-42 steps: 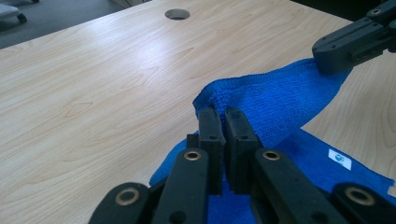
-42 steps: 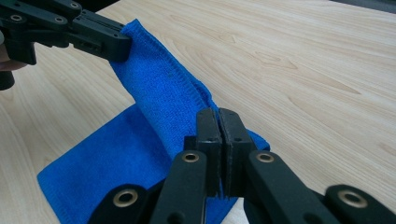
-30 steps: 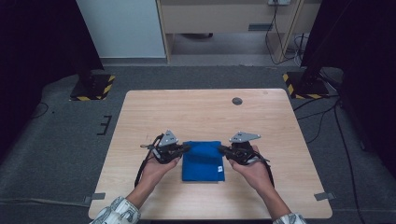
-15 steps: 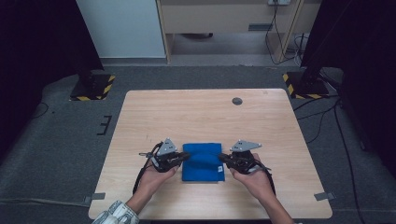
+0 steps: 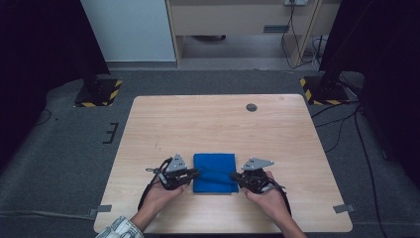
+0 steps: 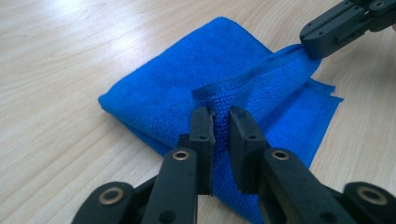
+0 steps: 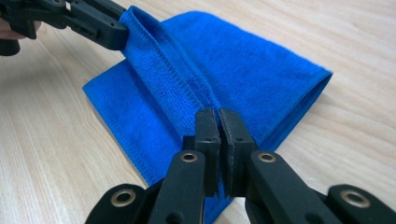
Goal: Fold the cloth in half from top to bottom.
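Near the front edge of the pale wooden table (image 5: 218, 119), the person's two hands come in from below, each with a black two-jaw gripper. The left gripper (image 5: 194, 173) lies at the left edge of the folded blue microfibre cloth (image 5: 214, 171); its jaws have just been opening and now stand slightly apart, a raised hemmed corner of the cloth lying at the gap, no longer pinched. The right gripper (image 5: 235, 175) sits at the cloth's right edge, its jaws pressed together on the hemmed top layer, which runs taut as a ridge towards the left gripper. The cloth lies flat between both grippers, in the near middle of the table. Farther off, a small dark round disc (image 5: 251, 107) sits near the table's far right edge.
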Demonstrator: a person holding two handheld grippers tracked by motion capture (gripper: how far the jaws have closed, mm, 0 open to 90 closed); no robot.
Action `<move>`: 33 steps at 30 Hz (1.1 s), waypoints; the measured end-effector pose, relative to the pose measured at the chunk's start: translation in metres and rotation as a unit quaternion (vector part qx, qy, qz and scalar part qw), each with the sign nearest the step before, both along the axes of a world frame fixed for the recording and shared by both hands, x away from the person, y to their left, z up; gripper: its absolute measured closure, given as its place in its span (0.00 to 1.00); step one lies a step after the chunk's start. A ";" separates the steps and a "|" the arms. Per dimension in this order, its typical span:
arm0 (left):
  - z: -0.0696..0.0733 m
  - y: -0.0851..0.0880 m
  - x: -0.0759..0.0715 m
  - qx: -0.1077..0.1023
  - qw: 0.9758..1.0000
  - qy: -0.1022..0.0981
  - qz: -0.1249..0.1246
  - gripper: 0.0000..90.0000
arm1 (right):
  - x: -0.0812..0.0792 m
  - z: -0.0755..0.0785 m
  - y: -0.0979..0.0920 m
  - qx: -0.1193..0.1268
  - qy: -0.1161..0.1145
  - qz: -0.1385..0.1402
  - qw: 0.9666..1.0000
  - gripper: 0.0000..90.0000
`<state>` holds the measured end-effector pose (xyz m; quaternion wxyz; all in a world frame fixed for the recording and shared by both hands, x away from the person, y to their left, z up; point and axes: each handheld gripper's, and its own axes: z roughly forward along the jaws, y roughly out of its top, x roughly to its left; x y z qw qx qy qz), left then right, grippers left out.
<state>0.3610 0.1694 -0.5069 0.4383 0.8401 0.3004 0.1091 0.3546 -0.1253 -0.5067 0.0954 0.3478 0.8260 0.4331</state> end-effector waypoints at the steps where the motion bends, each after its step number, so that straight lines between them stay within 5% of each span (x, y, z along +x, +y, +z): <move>1: -0.001 0.000 -0.001 0.004 1.000 0.001 -0.001 0.86 | -0.001 -0.002 0.001 -0.001 0.002 0.000 1.000 0.97; 9: -0.004 0.003 -0.008 0.011 1.000 0.001 -0.004 0.73 | -0.008 -0.007 0.002 -0.008 0.006 0.007 1.000 0.92; 20: -0.003 0.007 -0.016 0.016 1.000 0.001 -0.007 0.68 | -0.019 -0.010 0.000 -0.011 0.007 0.014 1.000 0.82; 33: 0.005 0.019 -0.023 -0.014 1.000 -0.009 0.010 0.63 | -0.027 0.000 -0.003 -0.007 0.010 0.009 1.000 0.64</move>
